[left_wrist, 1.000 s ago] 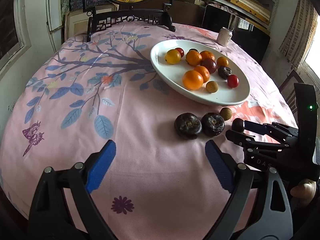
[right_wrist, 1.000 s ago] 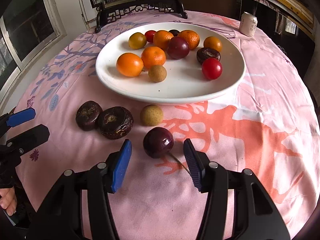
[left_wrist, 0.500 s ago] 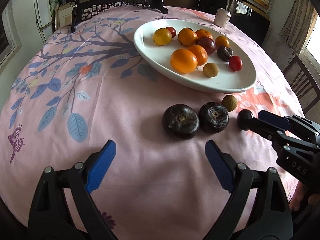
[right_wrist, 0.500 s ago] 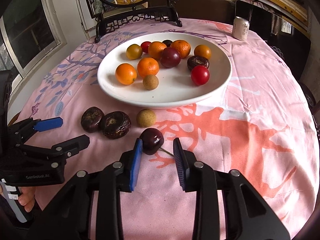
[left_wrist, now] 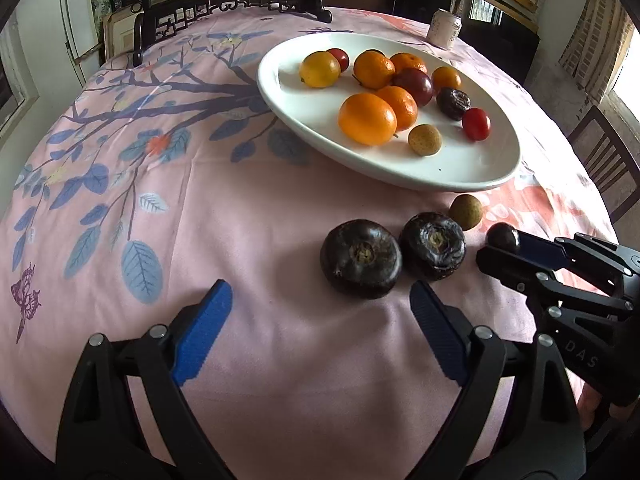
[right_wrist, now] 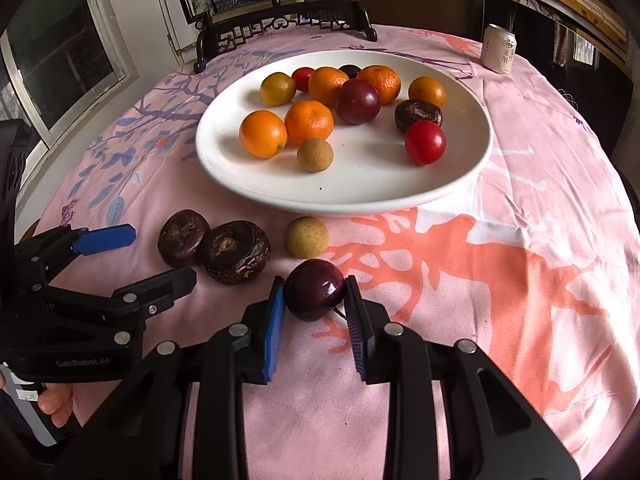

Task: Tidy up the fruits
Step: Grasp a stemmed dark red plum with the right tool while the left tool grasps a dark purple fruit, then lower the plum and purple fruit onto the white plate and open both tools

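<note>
The tablecloth (right_wrist: 520,184) is pink, printed with blue leaves and dark branches toward the table's left edge and coral branching shapes toward its right. The plate (right_wrist: 360,196) is plain white, holding orange, yellow, red and dark purple fruit. A dark red cherry (right_wrist: 314,289) sits between blue pads (right_wrist: 273,332) on black fingers.
</note>
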